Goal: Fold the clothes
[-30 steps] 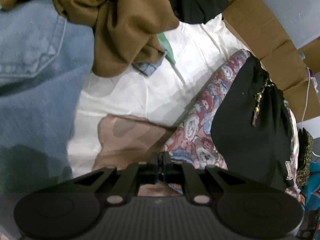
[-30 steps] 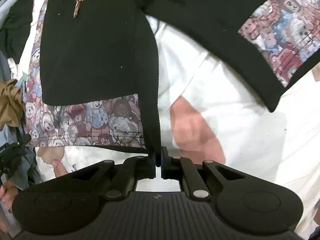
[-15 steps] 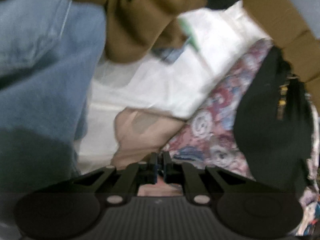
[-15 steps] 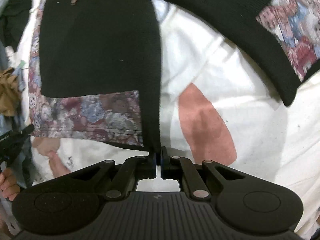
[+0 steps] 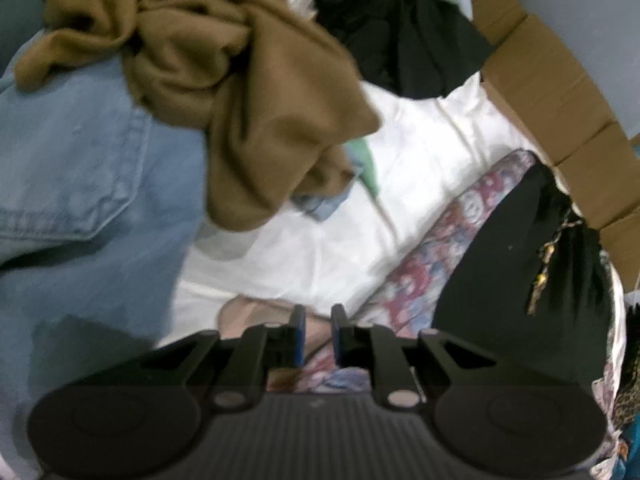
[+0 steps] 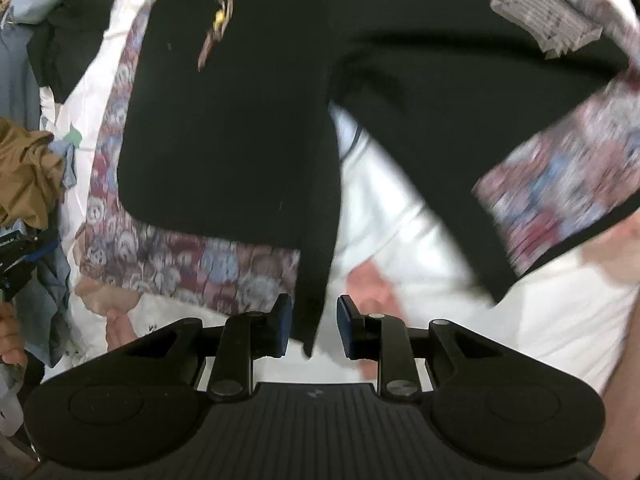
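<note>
While the left gripper (image 5: 318, 334) points down, its fingers are opening, a narrow gap now, nothing pinched; the bear-print garment (image 5: 424, 264) with black panel lies at three o'clock on the white sheet (image 5: 420, 148), brown top (image 5: 240, 80) and jeans (image 5: 80, 168) toward eleven. Over to the right wrist: right gripper (image 6: 312, 332) opening too, the garment's black edge (image 6: 316, 272) hanging loose between its fingers.

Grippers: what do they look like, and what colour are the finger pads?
Both the left gripper and right gripper are black plastic, with a ribbed base, two round discs, linked arms with silver pins, and blue pads on the fingers. No cables or sleeves show.
</note>
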